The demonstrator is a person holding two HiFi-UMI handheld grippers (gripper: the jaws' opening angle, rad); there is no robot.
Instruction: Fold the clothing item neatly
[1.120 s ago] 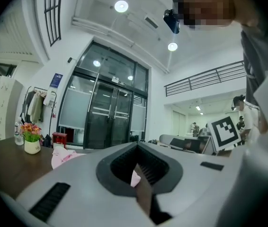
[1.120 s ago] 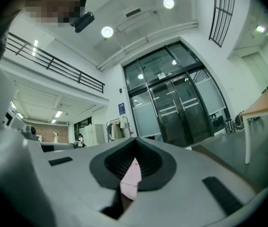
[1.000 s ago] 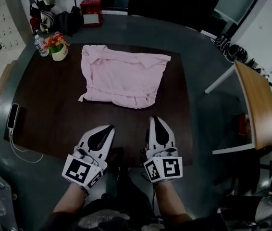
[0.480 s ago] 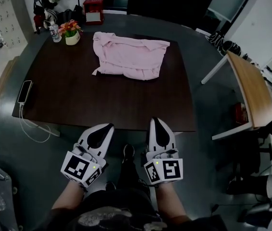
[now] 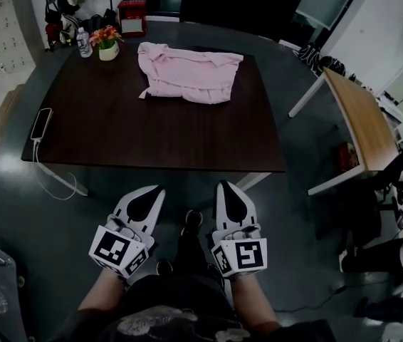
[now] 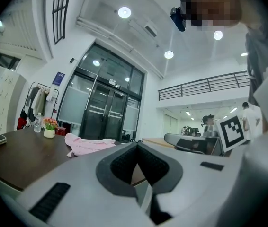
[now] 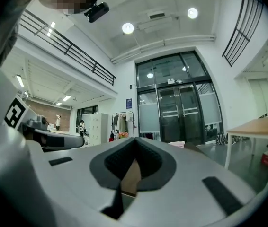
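Pink garment (image 5: 189, 72) soft rumpled cloth on table (image 5: 152, 137) of dark smooth low-sheen wood; side table (image 5: 356, 123) paler matt wood; left gripper (image 5: 160, 189) and right gripper (image 5: 222, 184) smooth matt grey plastic, ribbed dark pads (image 6: 124, 167); floor (image 5: 308, 212) smooth, faintly glossy.

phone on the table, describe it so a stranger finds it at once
Find the big dark table. On its left edge, near the front corner, lies the phone: a slim flat slab with a white cable hanging off the table, apart from the pink garment at the back.
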